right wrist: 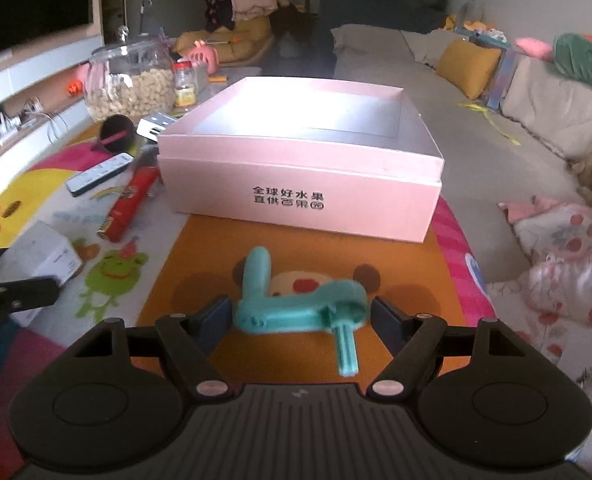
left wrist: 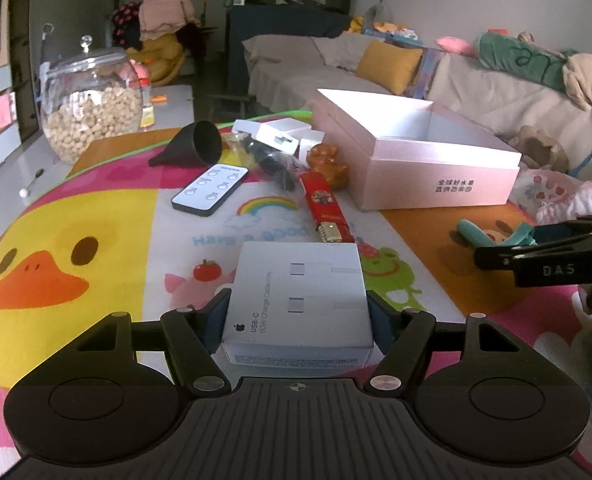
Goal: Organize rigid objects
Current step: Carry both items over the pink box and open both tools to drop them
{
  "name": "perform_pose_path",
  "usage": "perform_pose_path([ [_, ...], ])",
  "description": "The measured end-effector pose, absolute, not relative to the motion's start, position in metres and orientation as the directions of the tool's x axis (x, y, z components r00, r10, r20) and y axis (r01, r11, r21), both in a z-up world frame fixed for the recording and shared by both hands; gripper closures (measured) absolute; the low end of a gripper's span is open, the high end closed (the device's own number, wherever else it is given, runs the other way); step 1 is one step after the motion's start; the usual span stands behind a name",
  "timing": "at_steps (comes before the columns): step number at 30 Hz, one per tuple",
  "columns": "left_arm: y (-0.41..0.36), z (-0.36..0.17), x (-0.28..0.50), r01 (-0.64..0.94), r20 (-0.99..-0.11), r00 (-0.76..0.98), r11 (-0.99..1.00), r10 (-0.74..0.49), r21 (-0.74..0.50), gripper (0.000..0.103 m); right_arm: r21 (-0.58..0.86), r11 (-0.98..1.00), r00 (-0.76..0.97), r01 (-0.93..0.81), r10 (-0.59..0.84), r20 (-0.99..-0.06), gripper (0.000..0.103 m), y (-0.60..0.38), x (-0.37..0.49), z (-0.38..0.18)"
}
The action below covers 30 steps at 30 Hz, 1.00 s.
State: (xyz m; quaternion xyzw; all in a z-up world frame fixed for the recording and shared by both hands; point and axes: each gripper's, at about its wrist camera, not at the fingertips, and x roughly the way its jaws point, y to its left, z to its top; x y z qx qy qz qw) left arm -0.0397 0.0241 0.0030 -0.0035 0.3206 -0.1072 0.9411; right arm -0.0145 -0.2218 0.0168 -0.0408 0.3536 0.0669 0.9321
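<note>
My left gripper [left wrist: 298,314] has its pads against both sides of a white USB-C cable box [left wrist: 298,298] on the cartoon mat. My right gripper [right wrist: 300,316] is open around a teal plastic tool [right wrist: 296,308] lying on the mat; the pads stand beside its ends, the right one with a small gap. The open pink box [right wrist: 302,196] stands just beyond the teal tool and appears empty; it also shows in the left wrist view [left wrist: 436,172]. The right gripper shows at the right edge of the left wrist view [left wrist: 544,258].
On the mat lie a red lighter-like stick [left wrist: 326,208], a remote [left wrist: 209,192], a black funnel [left wrist: 199,146], a white charger [left wrist: 275,136], a brown figurine [left wrist: 330,162] and a black bagged item [left wrist: 271,164]. A glass jar [left wrist: 91,114] stands far left. A sofa [right wrist: 496,120] lies to the right.
</note>
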Motion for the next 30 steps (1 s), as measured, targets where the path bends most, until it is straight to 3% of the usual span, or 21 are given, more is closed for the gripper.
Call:
perform_pose_path([
  [2, 0.025, 0.003, -0.039, 0.199, -0.601, 0.772, 0.977, -0.206, -0.08, 0.029, -0.037, 0.986, 0.74, -0.165, 0.099, -0.665, 0.032, -0.218, -0.016, 0.018],
  [10, 0.025, 0.007, -0.044, 0.195, -0.574, 0.794, 0.978, -0.202, -0.074, 0.029, -0.077, 0.973, 0.774, -0.218, 0.124, -0.621, 0.032, -0.211, -0.035, 0.031],
  [14, 0.022, 0.02, -0.044, 0.233, -0.549, 0.796, 0.966, -0.256, -0.112, 0.029, -0.085, 0.972, 0.799, -0.22, 0.13, -0.588, 0.032, -0.212, -0.042, 0.043],
  [19, 0.01, 0.07, -0.036, 0.327, -0.438, 0.827, 0.935, -0.353, -0.137, 0.029, -0.07, 0.973, 0.837, -0.218, 0.15, -0.527, 0.032, -0.219, -0.05, 0.066],
  [25, -0.019, 0.152, 0.015, 0.43, -0.286, 0.849, 0.896, -0.443, -0.11, 0.029, -0.036, 0.989, 0.914, -0.146, 0.121, -0.386, 0.033, -0.241, -0.043, 0.115],
  [27, -0.035, 0.172, 0.043, 0.469, -0.268, 0.835, 0.876, -0.481, -0.112, 0.028, -0.025, 0.992, 0.933, -0.121, 0.105, -0.343, 0.032, -0.246, -0.029, 0.131],
  [30, -0.062, 0.179, 0.092, 0.487, -0.311, 0.809, 0.865, -0.499, -0.122, 0.029, -0.038, 0.993, 0.954, -0.114, 0.099, -0.282, 0.032, -0.248, -0.002, 0.146],
])
